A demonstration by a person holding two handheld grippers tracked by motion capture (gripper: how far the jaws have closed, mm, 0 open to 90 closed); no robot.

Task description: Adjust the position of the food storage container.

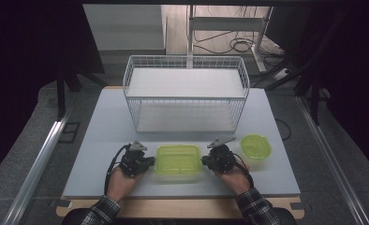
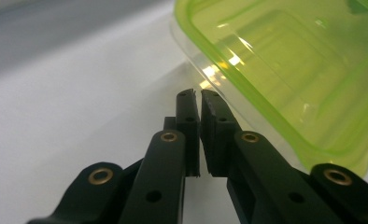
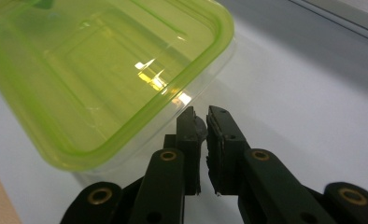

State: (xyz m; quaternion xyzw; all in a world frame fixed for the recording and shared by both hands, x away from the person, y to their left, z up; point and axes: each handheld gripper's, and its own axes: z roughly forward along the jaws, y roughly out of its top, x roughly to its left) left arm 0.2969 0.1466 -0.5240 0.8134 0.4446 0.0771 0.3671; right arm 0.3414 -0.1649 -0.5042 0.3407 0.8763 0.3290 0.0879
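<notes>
A rectangular clear box with a green lid (image 1: pixel 178 161) lies near the table's front edge, between my two grippers. My left gripper (image 1: pixel 147 161) is at its left end, and in the left gripper view the jaws (image 2: pixel 199 95) stand shut with only a thin slit between them. Their tips sit just beside the box's clear wall (image 2: pixel 285 70), with nothing held. My right gripper (image 1: pixel 207 161) is at the box's right end. It is also shut, its tips (image 3: pixel 201 112) close against the box's corner (image 3: pixel 126 79).
A round clear tub with a green lid (image 1: pixel 255 146) sits right of the right gripper. A white wire basket rack with two shelves (image 1: pixel 186 96) stands behind, at mid-table. The table's front edge (image 1: pixel 182 196) is close behind my hands.
</notes>
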